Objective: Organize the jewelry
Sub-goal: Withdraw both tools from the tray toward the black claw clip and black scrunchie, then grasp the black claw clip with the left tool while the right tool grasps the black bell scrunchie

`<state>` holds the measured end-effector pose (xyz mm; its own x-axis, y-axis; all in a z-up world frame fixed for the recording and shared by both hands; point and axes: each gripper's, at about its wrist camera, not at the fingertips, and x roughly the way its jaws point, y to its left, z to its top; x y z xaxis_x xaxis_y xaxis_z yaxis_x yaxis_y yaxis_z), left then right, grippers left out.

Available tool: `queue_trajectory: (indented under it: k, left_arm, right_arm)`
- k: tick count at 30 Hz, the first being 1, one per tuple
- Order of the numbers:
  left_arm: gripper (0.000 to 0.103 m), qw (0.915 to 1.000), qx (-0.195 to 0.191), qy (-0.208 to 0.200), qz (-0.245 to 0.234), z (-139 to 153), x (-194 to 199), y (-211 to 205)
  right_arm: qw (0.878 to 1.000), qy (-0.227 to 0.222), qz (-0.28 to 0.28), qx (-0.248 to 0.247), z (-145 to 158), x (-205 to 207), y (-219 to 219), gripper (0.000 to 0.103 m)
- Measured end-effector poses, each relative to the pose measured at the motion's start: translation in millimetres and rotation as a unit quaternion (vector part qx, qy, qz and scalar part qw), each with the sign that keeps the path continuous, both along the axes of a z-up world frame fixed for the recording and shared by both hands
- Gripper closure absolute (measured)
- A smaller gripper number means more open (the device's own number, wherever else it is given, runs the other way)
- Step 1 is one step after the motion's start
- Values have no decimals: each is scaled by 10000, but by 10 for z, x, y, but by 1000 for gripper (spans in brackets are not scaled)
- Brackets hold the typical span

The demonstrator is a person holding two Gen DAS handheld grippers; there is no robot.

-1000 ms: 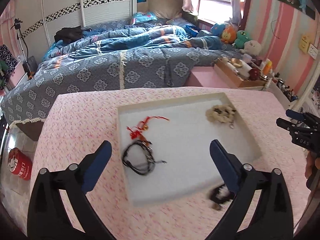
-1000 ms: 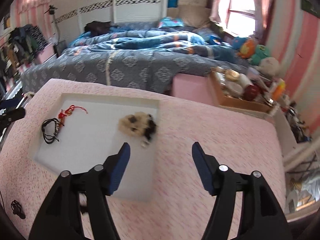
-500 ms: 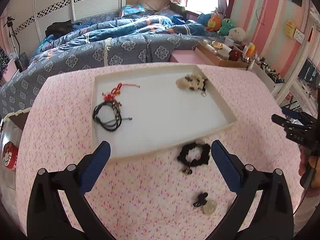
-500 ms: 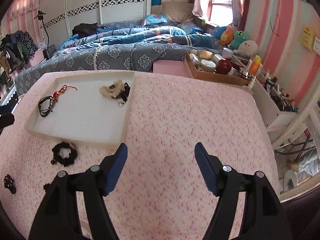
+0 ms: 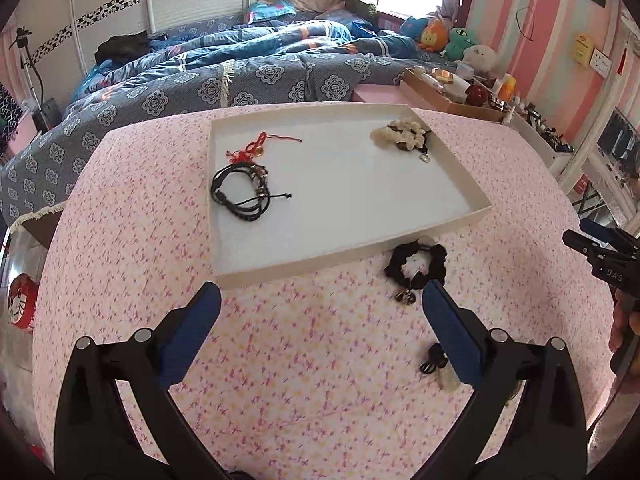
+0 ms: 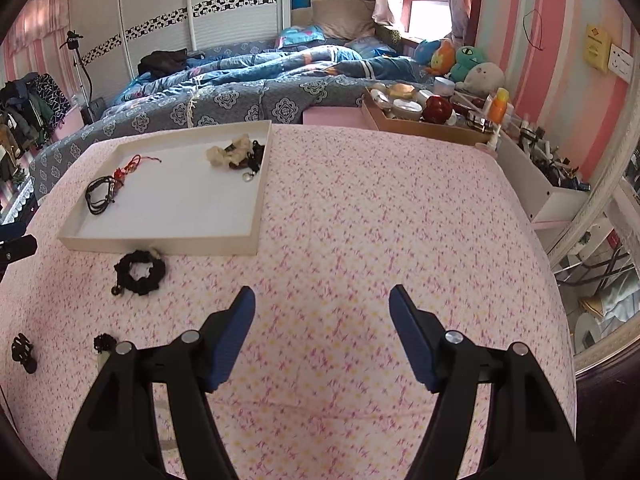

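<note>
Currently both hand-held grippers, left [image 5: 318, 304] and right [image 6: 322, 304], released, empty; tray [image 5: 466, 176] long axis runs away from camera.

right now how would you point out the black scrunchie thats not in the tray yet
Find the shallow white tray on the pink floral cloth. Just outside its near edge, close to the right corner, lies the black scrunchie, a ruffled fabric ring with a small charm. The black cord bracelets lie inside the tray, and the other small dark pieces lie farther from it.

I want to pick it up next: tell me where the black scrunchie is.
The black scrunchie lies on the pink cloth, outside the white tray, just off its near edge by the right-hand corner in the left wrist view.
</note>
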<state>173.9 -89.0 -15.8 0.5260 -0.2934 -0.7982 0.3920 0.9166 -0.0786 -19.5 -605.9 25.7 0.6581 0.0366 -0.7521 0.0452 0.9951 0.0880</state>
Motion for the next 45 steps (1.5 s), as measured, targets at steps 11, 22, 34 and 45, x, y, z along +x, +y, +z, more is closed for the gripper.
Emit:
queue_trajectory:
  k: [11, 22, 34, 45]
  left_arm:
    - [3, 9997, 63, 7, 244, -84, -88, 456]
    - [3, 9988, -52, 51, 492, -168, -260, 939]
    - [4, 9974, -11, 158, 710, -361, -540, 1304]
    - [6, 9958, -268, 305, 816, -461, -964, 1434]
  right_arm:
    - [9998, 113, -100, 98, -69, -105, 96, 33]
    - [9997, 217, 60, 112, -132, -22, 432, 33]
    - [9990, 261, 299, 181, -99, 194, 807, 33]
    - [9973, 423, 586, 119, -167, 414, 1130, 33]
